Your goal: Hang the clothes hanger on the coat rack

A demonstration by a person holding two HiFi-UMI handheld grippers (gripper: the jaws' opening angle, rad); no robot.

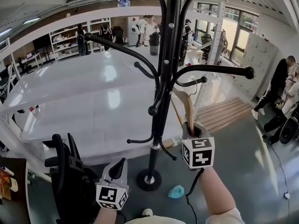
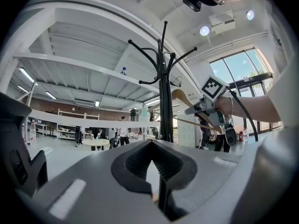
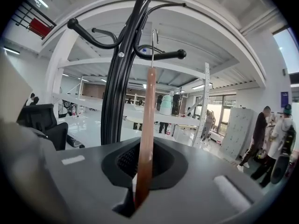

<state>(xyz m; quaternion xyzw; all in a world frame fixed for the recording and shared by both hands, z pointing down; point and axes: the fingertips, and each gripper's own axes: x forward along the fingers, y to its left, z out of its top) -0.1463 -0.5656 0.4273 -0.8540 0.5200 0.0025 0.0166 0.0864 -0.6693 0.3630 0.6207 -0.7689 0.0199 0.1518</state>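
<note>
The black coat rack (image 1: 164, 73) stands right in front of me, its curved arms spreading at head height. My right gripper (image 1: 190, 126) is shut on a wooden clothes hanger (image 1: 188, 107), held upright just right of the pole. In the right gripper view the hanger (image 3: 146, 125) rises from the jaws, and its metal hook (image 3: 153, 43) is close above a knobbed rack arm (image 3: 161, 56); I cannot tell whether they touch. My left gripper (image 1: 120, 166) is low, left of the pole, shut on nothing. From the left gripper view (image 2: 152, 171) the rack (image 2: 163, 101) and the hanger (image 2: 180, 97) show ahead.
The rack's round base (image 1: 149, 180) sits on the grey floor beside a blue object (image 1: 176, 191). A black office chair (image 1: 65, 171) is at my lower left. A large white table (image 1: 93, 101) lies behind the rack. People stand at the right (image 1: 280, 85).
</note>
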